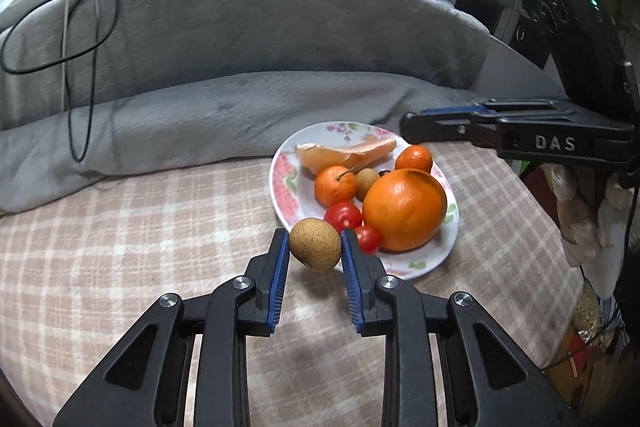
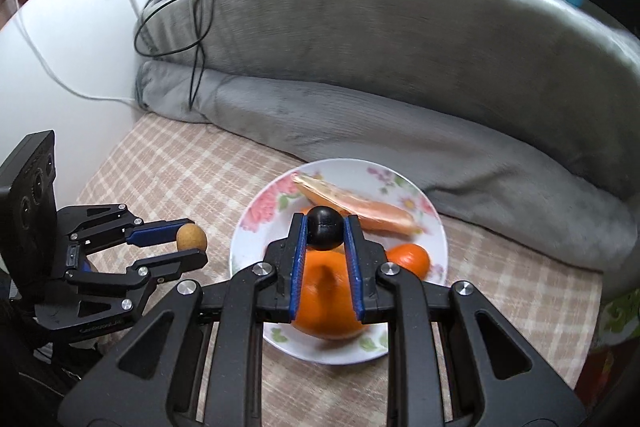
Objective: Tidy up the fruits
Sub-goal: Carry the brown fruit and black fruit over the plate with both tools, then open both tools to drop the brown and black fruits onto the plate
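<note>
My left tongs [image 1: 315,250] are nearly closed and pinch a small brown fruit [image 1: 315,244] by its 2 sides. It hangs in the air just in front of the flowered plate [image 1: 282,187]. My right tongs [image 2: 325,233] are squeezed tight on a little dark round fruit [image 2: 325,231], right above the plate and the big orange [image 2: 324,303] below them. I think both small fruits are light and round, so they could roll or pop out. I think their skin is thin, so a soft squeeze across the fattest middle is best. The big orange looks heavy and firm.
</note>
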Action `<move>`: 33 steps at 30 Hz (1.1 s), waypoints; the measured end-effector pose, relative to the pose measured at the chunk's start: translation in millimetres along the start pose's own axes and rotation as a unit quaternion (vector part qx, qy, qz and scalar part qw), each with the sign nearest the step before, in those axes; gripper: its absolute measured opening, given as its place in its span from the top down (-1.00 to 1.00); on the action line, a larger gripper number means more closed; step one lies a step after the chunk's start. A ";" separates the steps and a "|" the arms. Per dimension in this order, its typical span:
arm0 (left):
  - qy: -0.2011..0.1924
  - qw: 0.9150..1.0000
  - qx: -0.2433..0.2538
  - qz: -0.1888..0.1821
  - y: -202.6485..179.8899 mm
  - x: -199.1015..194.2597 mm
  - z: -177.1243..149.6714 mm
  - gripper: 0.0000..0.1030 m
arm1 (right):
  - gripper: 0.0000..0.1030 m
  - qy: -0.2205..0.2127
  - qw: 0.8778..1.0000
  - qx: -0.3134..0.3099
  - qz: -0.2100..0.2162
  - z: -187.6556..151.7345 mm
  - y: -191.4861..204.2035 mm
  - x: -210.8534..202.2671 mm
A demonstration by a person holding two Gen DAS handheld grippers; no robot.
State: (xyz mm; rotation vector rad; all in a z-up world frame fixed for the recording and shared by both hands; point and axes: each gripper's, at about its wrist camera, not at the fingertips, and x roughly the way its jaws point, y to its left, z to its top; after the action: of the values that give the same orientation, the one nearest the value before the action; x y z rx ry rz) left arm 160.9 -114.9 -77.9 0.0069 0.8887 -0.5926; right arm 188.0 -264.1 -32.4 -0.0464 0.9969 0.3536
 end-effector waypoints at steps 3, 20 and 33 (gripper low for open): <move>0.001 1.000 0.003 0.002 0.8 5.0 2.5 0.52 | 0.62 -0.002 1.000 0.014 -0.001 -6.3 -8.4 -3.3; 0.005 1.000 0.016 0.000 -8.0 28.4 23.8 0.52 | 0.61 0.001 0.999 0.045 0.011 -15.7 -23.7 2.4; -0.010 1.000 0.019 0.000 -11.8 19.0 28.6 0.52 | 0.09 -0.009 0.998 0.053 0.019 -17.3 -22.3 0.4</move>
State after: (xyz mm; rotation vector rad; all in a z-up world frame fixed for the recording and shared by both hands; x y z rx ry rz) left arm 185.1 -141.0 -70.8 0.0360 0.8585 -0.6092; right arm 181.2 -288.4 -44.9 0.0722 0.9983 0.3351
